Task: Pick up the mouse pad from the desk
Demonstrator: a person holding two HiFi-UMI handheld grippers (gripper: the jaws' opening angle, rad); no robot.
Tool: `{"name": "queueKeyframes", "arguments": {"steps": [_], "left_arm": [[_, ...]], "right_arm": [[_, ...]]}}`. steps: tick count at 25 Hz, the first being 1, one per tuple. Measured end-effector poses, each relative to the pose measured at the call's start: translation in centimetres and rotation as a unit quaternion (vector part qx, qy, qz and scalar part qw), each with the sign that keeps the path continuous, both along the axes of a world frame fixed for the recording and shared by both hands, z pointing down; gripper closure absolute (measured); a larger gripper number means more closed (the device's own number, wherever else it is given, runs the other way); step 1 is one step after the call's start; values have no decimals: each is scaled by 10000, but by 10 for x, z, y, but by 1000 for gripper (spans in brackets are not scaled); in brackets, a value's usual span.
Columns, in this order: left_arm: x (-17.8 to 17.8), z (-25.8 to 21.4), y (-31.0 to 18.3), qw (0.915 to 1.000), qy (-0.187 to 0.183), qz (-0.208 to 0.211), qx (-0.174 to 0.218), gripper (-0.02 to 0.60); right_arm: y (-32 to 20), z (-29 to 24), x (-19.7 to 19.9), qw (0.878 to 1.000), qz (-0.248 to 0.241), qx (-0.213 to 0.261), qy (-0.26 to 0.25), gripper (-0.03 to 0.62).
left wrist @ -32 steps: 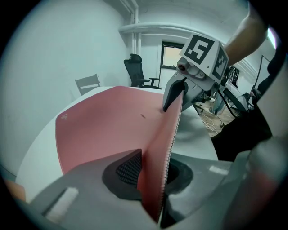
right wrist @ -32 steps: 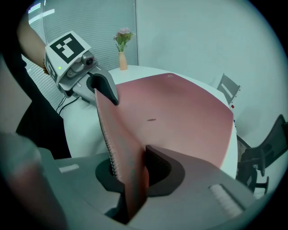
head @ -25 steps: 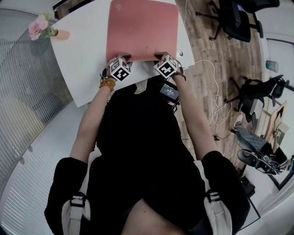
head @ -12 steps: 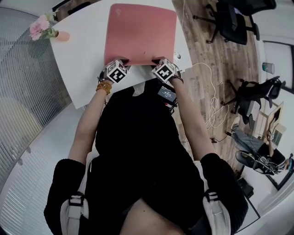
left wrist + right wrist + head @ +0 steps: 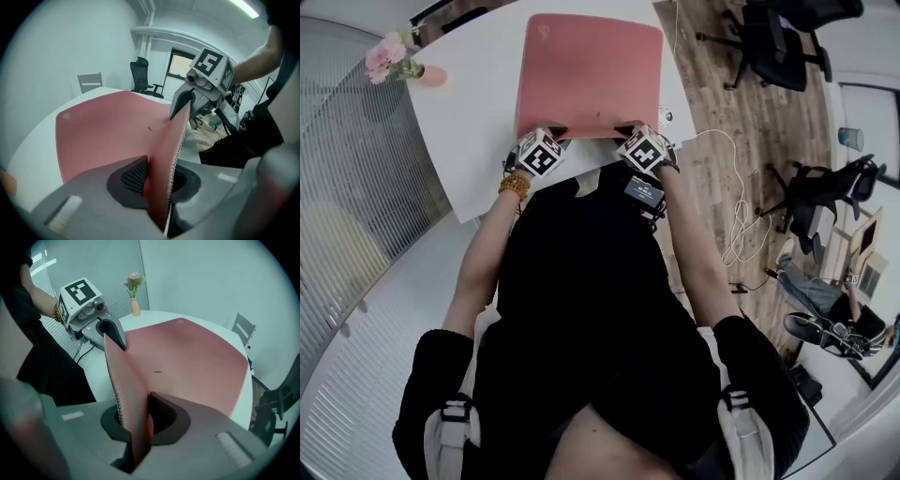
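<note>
The large pink mouse pad (image 5: 589, 70) covers much of the white desk (image 5: 469, 131). Its near edge is lifted off the desk and curls upward. My left gripper (image 5: 553, 131) is shut on the near left corner, and my right gripper (image 5: 628, 129) is shut on the near right corner. In the left gripper view the pad's edge (image 5: 164, 164) stands pinched between the jaws, with the right gripper (image 5: 180, 103) clamped further along it. The right gripper view shows the same edge (image 5: 129, 404) pinched, with the left gripper (image 5: 115, 336) across from it.
A small vase with pink flowers (image 5: 394, 61) stands at the desk's far left. A small round object (image 5: 662, 116) lies near the desk's right edge, by a white cable (image 5: 736, 216) on the wooden floor. Office chairs (image 5: 769, 42) stand to the right.
Both grippers have stayed clamped on the pad's near edge. The pad and hands shifted slightly in view, first away and then back toward me.
</note>
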State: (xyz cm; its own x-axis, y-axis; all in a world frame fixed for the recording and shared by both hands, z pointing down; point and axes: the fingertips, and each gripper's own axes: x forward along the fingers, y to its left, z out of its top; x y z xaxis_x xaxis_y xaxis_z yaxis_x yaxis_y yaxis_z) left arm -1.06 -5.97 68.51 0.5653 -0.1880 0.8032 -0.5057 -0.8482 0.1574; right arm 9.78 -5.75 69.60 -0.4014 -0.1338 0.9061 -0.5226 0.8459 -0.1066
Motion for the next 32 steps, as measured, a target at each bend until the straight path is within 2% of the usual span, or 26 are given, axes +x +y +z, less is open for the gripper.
{"name": "queueKeyframes", "arguments": {"steps": [6, 11, 23, 32], "left_arm": [[1, -19, -1, 9992, 331, -204, -10, 522], [1, -36, 6, 9969, 638, -363, -267, 522], [-4, -62, 31, 9919, 1030, -507, -545, 523], [-4, -81, 47, 9879, 1327, -503, -633, 523]], "right_arm": [[-2, -20, -1, 9997, 97, 149, -159, 546], [1, -36, -3, 9997, 38, 128, -200, 545], [23, -65, -11, 9979, 292, -150, -560, 536], [35, -87, -14, 9969, 253, -61, -740, 542]]}}
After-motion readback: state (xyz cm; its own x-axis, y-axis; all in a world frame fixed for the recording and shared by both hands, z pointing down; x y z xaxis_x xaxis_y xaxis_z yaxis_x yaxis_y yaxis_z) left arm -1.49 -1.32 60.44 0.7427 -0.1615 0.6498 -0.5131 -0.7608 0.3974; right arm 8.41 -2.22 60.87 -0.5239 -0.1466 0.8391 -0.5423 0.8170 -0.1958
